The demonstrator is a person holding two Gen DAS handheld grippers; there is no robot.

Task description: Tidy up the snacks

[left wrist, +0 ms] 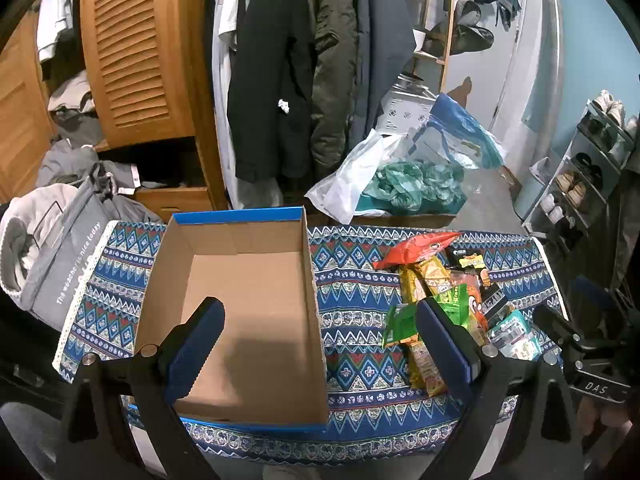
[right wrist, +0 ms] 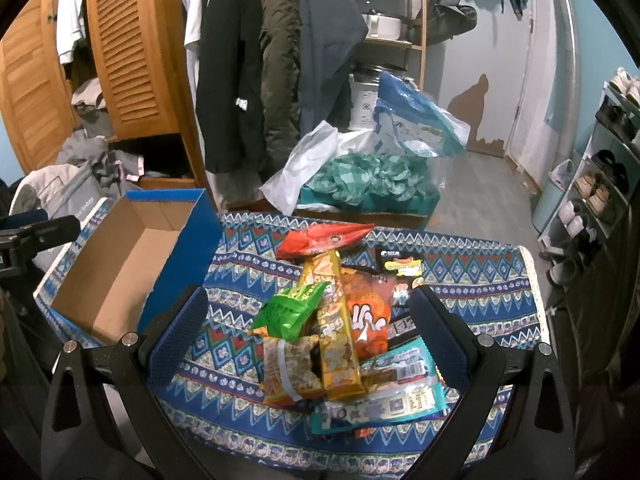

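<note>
An empty cardboard box with blue outer walls [left wrist: 248,312] [right wrist: 132,256] stands on the left of the patterned tablecloth [left wrist: 360,292] [right wrist: 472,292]. A pile of snack packets [left wrist: 440,292] [right wrist: 344,328] lies on the right: a red bag [right wrist: 324,236], a green bag [right wrist: 292,312], a long yellow packet [right wrist: 332,320], an orange bag [right wrist: 370,312] and a teal packet [right wrist: 384,396]. My left gripper [left wrist: 320,344] is open and empty, hovering over the box's near right wall. My right gripper [right wrist: 308,332] is open and empty, straddling the snack pile from above.
Behind the table hang dark coats [left wrist: 288,60], beside a wooden louvred wardrobe [left wrist: 136,48]. A grey laundry bag [left wrist: 52,260] sits at the left. Plastic bags and teal cloth [left wrist: 408,184] lie on the floor behind. A shoe rack [left wrist: 580,176] stands at the right.
</note>
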